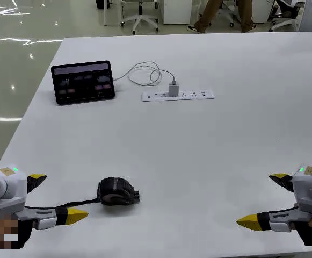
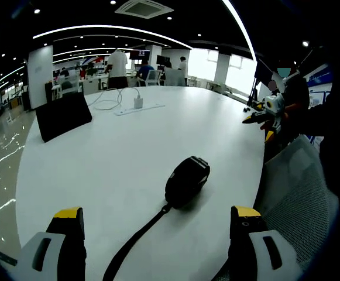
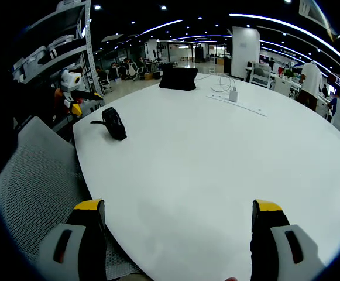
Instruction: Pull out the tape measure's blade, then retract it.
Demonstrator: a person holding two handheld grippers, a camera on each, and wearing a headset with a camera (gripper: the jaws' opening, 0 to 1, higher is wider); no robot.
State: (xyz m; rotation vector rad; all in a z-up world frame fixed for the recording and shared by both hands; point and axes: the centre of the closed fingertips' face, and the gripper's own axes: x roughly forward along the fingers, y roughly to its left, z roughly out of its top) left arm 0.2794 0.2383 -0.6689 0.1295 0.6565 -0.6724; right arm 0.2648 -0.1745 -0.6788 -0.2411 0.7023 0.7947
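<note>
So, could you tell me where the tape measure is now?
In the head view, the tape measure lies on the table, near-left, just ahead of the left gripper.

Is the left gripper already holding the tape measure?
No, the left gripper has its jaws wide open, and the tape measure lies on the white table ahead of them, untouched.

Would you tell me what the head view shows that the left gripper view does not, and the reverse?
The head view adds the lit screen of the tablet. The left gripper view adds a mesh chair beside the table and a ceiling vent. Both show the tape measure lying on the table, the power strip with its charger, and the left gripper and right gripper, both open.
</note>
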